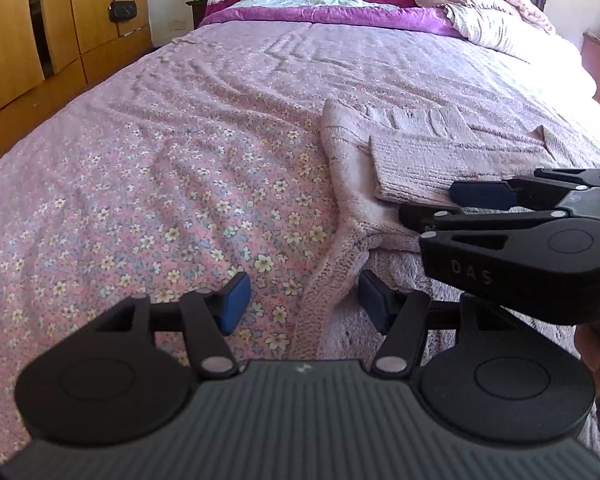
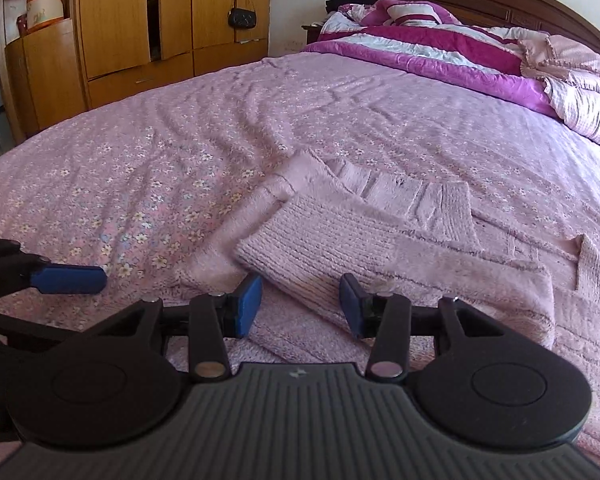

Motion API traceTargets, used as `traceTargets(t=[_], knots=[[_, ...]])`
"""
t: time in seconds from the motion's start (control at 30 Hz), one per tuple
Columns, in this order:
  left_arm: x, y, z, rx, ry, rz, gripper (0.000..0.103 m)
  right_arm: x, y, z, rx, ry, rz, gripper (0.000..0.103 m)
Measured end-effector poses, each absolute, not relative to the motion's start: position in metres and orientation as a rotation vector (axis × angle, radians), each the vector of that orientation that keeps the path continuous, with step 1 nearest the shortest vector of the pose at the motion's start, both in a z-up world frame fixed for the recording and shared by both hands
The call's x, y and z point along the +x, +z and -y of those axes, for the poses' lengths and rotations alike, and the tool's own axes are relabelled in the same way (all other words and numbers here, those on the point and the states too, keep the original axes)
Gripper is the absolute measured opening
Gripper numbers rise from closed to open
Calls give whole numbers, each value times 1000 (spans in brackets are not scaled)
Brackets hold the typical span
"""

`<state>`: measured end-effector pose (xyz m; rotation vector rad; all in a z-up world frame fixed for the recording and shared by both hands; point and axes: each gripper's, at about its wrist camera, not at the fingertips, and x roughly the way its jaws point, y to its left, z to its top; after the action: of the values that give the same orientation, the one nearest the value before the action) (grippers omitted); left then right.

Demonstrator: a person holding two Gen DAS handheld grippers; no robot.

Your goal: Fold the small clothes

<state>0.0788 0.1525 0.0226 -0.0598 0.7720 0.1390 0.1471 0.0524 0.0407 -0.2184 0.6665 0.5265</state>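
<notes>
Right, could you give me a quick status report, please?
Left gripper open over sweater edge. Right gripper open at the folded sleeve. Sweater partly folded on the bed. Nothing in the way.

We read only one piece of lettering: the raised letters "DAS" on the black side of the right gripper point(image 1: 432, 204), which in the left wrist view reaches in from about 3 o'clock. The letters stand on its near arm, toward 4 o'clock from the centre of that view. A small pale mark sits on the ribbed grey body of each gripper, at 6 o'clock in both views, but it is too small for us to read.
</notes>
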Motion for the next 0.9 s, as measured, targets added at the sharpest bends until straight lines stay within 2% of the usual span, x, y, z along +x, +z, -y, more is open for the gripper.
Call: traceTargets(t=[0.03, 0.07, 0.1, 0.13, 0.17, 0.6, 0.9], knots=[[79, 22, -152, -55, 140, -770, 62, 148, 40, -53, -221, 520, -662, 45], [79, 22, -151, -53, 141, -770, 62, 148, 39, -54, -229, 510, -651, 32], [79, 22, -151, -50, 141, -769, 62, 148, 38, -54, -233, 501, -641, 25], [79, 22, -151, -48, 141, -769, 62, 147, 40, -52, -224, 492, -627, 13], [79, 22, -150, -45, 140, -769, 62, 147, 41, -48, -206, 488, -611, 8], [78, 28, -151, -62, 157, -770, 64, 137, 118, 50, -52, 337, -406, 6], [74, 55, -138, -111, 57, -669, 64, 125, 132, 130, 0, 175, -361, 6]])
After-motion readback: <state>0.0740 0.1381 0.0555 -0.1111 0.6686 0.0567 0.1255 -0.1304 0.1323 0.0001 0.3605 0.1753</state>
